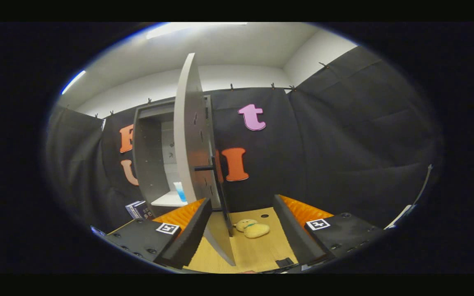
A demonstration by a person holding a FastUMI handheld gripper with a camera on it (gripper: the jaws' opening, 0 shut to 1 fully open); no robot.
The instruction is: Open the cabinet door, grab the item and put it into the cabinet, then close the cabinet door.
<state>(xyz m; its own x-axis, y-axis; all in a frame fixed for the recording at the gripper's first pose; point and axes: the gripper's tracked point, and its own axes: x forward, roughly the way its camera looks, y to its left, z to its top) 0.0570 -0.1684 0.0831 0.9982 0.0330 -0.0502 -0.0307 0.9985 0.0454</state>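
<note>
1. Your gripper (243, 222): two fingers, spread wide apart, nothing clamped between them. One square marker tag sits on each finger body, two in total.
2. One cabinet (148, 152), grey, standing on the wooden table (261, 253) ahead and left of your fingers. Interior is visible through the open front.
3. One cabinet door (191, 139), swung out towards you so you see it nearly edge-on. Its lower edge runs down between your fingers, closer to the left one. You are not touching it.
4. One dark bar handle (206, 167) sticks out from the door's right face, about mid-height.
5. One yellow plush toy (253, 228) with a green neck band, lying on the table just beyond your fingertips, in the gap between them, right beside the door's bottom edge. It's outside the cabinet. Can't tell whether it touches the door.
6. Inside the cabinet: one light blue item (179, 191) standing on the white bottom shelf (167, 200), partly hidden behind the door. Can't tell what it is.
7. Left of the cabinet base: a small stack of dark books or boxes (138, 209); looks like two, count not certain.
</note>
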